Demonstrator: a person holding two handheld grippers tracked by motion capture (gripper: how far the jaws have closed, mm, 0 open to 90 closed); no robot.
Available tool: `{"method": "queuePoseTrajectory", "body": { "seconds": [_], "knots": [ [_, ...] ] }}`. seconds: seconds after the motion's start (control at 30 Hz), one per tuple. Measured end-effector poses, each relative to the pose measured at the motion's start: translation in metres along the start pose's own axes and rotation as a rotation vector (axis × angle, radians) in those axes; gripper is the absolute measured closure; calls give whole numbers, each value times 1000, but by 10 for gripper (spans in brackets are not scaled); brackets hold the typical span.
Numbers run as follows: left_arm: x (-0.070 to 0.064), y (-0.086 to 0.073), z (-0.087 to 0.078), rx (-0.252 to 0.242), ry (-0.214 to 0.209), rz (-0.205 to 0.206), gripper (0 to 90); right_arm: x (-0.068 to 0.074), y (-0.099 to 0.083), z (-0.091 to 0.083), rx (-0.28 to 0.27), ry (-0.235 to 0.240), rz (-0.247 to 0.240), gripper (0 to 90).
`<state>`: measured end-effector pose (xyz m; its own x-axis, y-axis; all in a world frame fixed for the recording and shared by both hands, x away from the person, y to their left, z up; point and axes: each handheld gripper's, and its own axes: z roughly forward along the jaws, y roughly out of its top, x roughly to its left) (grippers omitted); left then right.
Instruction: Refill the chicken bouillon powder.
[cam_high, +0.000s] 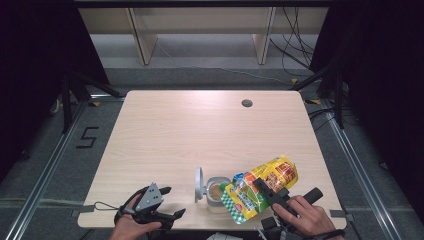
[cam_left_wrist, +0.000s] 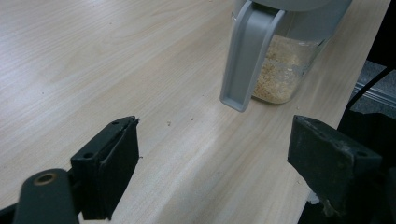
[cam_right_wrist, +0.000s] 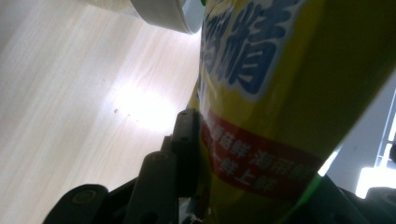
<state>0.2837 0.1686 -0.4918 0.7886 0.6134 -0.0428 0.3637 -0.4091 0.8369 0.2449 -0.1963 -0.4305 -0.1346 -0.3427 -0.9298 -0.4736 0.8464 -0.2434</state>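
A yellow printed bag (cam_high: 277, 172) hangs tilted over the table's front edge, with my right gripper (cam_high: 266, 189) shut on its middle. The bag's lower green-checked end touches the rim of a small clear container (cam_high: 215, 194) that holds beige granules. The container's grey lid (cam_high: 199, 184) is flipped open to its left. In the right gripper view the bag (cam_right_wrist: 280, 88) presses against one black finger (cam_right_wrist: 187, 135), and the container's rim (cam_right_wrist: 159, 11) shows above. My left gripper (cam_high: 172, 201) rests open left of the container. In the left gripper view (cam_left_wrist: 215, 172) it faces the container (cam_left_wrist: 280, 70) and the hanging lid (cam_left_wrist: 247, 51).
The light wooden table (cam_high: 200, 130) has a round cable hole (cam_high: 246, 103) near its far edge. Wooden shelf legs (cam_high: 142, 40) and cables stand behind it. A few crumbs (cam_left_wrist: 168, 123) lie on the tabletop near the left gripper.
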Motion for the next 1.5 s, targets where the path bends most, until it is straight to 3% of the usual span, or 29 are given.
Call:
{"method": "queuePoseTrajectory", "body": {
  "seconds": [0.13, 0.17, 0.37, 0.43, 0.67, 0.7, 0.73, 0.8, 0.83, 0.87, 0.9, 0.97, 1.03, 1.07, 1.1, 1.23, 1.33, 1.37, 1.4, 1.43, 1.5],
  "knots": [
    [0, 0, -1, 3, 5, 3, 160, 0, -4, 0, 0, 27, 38, 702],
    [0, 0, -1, 3, 3, 4, 160, -2, -5, 2, -25, 24, 20, 703],
    [0, 0, 0, 3, 4, 3, 160, 3, -16, 7, -79, 52, 138, 715],
    [0, 0, 0, -3, -2, -2, 160, 8, -20, 8, -100, 71, 209, 719],
    [2, 0, -1, 15, 8, 21, 160, 13, -30, 12, -158, 92, 278, 736],
    [-1, 0, 1, -13, -4, -15, 160, 14, -30, 12, -170, 90, 296, 736],
    [0, 0, 0, -3, -2, -3, 160, 13, -32, 13, -189, 90, 302, 736],
    [-1, 0, 1, -11, -3, -13, 160, 17, -32, 12, -192, 100, 374, 738],
    [-1, 0, 1, -7, -3, -8, 160, 17, -32, 13, -202, 108, 374, 741],
    [0, 0, 0, -3, -2, -4, 160, 15, -33, 14, -224, 96, 364, 743],
    [-1, 0, 1, -14, -4, -15, 160, 16, -34, 14, -238, 98, 385, 744],
    [2, 0, -1, 13, 8, 23, 160, 18, -37, 15, -250, 104, 428, 746],
    [-1, 0, 1, -13, -4, -15, 160, 18, -41, 14, -240, 103, 455, 747],
    [-1, 0, 1, -11, -4, -13, 160, 17, -44, 15, -256, 102, 451, 751],
    [-1, 0, 1, -11, -3, -13, 160, 19, -45, 14, -249, 106, 505, 754],
    [-1, 0, 1, -11, -3, -13, 160, 20, -50, 15, -270, 101, 530, 755],
    [-1, 0, 1, -10, -2, -12, 160, 20, -53, 16, -293, 100, 577, 756],
    [0, 0, 1, -6, -3, -7, 160, 22, -53, 16, -298, 103, 618, 759],
    [0, 0, 0, -3, -2, -4, 160, 19, -56, 17, -315, 92, 606, 761],
    [-1, 0, 1, -4, 0, -5, 160, 22, -57, 17, -321, 107, 677, 760],
    [0, 0, 0, -3, -3, -4, 160, 22, -62, 19, -332, 85, 734, 764]
  ]
}}
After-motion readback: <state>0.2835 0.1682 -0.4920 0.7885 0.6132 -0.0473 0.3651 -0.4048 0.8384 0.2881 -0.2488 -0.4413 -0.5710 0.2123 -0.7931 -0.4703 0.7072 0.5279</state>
